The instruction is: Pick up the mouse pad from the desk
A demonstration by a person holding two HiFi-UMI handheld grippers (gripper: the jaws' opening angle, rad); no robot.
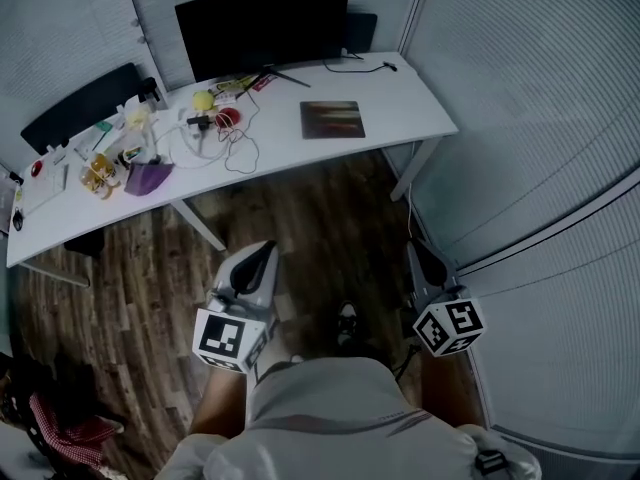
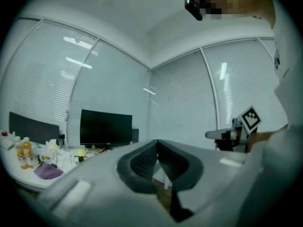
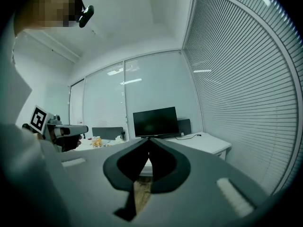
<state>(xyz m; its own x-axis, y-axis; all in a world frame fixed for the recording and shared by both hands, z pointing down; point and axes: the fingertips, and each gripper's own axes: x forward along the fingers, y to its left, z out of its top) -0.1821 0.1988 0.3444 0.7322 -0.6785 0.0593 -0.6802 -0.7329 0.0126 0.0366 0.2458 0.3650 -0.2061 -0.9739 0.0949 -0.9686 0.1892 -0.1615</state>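
Nearby, holds left gripper point(image 1: 267, 248) and right gripper point(image 1: 414, 249) clenched shut and empty over the wood floor point(image 1: 320, 218), well short of the desk point(image 1: 405, 93). Farther off, shows the mouse pad point(image 1: 332, 119) lying flat on the desk's right part, in front of the monitor point(image 1: 262, 26), with clutter point(image 1: 135, 158) to the left.
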